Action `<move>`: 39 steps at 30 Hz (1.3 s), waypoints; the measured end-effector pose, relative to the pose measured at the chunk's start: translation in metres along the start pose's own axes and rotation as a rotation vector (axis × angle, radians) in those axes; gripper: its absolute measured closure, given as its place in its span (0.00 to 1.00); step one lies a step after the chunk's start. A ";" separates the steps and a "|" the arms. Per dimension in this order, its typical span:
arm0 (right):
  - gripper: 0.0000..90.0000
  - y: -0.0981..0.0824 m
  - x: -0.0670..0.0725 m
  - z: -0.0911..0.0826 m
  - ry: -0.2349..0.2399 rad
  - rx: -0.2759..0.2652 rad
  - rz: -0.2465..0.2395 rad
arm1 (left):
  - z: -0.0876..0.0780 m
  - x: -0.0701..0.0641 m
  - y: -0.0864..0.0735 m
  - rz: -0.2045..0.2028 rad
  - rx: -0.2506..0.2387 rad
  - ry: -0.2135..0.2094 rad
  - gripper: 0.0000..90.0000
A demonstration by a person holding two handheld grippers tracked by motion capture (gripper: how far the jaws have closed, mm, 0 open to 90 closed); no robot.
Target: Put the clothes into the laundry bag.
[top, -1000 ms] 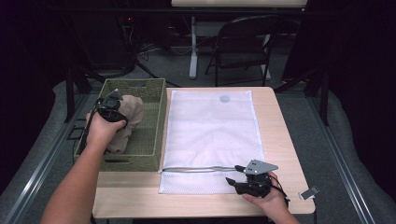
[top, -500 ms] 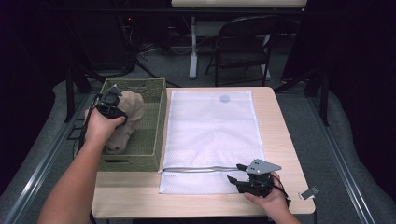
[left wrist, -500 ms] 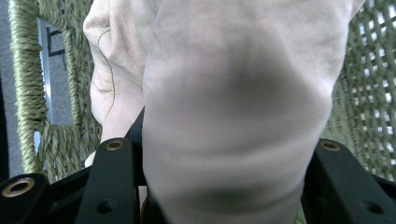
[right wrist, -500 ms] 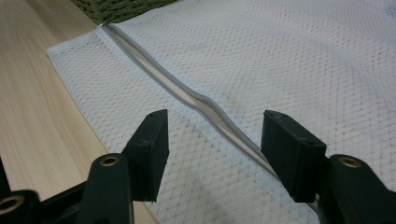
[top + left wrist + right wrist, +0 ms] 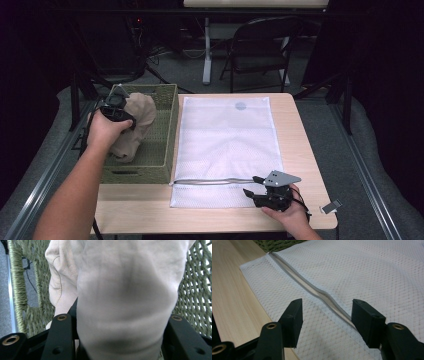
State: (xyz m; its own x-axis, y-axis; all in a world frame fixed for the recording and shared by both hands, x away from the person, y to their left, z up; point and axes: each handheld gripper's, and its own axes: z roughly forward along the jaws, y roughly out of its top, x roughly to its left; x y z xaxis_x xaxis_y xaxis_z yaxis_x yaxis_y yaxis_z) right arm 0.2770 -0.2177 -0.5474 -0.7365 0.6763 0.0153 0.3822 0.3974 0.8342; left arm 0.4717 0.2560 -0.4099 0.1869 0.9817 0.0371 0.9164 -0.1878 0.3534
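A beige garment (image 5: 137, 122) bulges up out of the woven green basket (image 5: 169, 131) at the table's left. My left gripper (image 5: 120, 116) is shut on the beige garment (image 5: 125, 297), whose cloth swells between the black jaws and covers the gripper's middle (image 5: 120, 323). A white mesh laundry bag (image 5: 230, 140) lies flat on the table, its grey zipper (image 5: 210, 181) running along the near end. My right gripper (image 5: 253, 185) sits low at the zipper's right end. It is open (image 5: 327, 312), its jaws straddling the zipper (image 5: 312, 288) on the mesh bag (image 5: 374, 270).
The basket wall (image 5: 193, 290) stands close around the garment. A bare strip of wooden table (image 5: 232, 290) runs along the bag's near edge. A small grey clip (image 5: 331, 206) lies at the table's front right corner. A folding chair (image 5: 265, 50) stands behind the table.
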 end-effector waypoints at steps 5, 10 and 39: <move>0.47 0.000 0.000 0.000 0.005 0.000 0.004 | -0.010 0.002 0.001 -0.010 0.002 -0.025 0.54; 0.47 0.000 0.000 0.000 0.004 0.002 0.001 | -0.018 0.001 0.001 -0.005 -0.004 -0.030 0.54; 0.51 0.029 0.006 -0.009 0.005 0.015 -0.035 | -0.055 -0.024 -0.005 0.119 -0.062 -0.066 0.54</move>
State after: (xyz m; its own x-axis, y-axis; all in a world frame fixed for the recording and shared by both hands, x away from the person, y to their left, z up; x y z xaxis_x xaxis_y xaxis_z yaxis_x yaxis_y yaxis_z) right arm 0.2787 -0.2078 -0.5176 -0.7522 0.6588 -0.0114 0.3644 0.4303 0.8258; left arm 0.4433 0.2351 -0.3614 0.3179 0.9479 0.0210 0.8630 -0.2984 0.4076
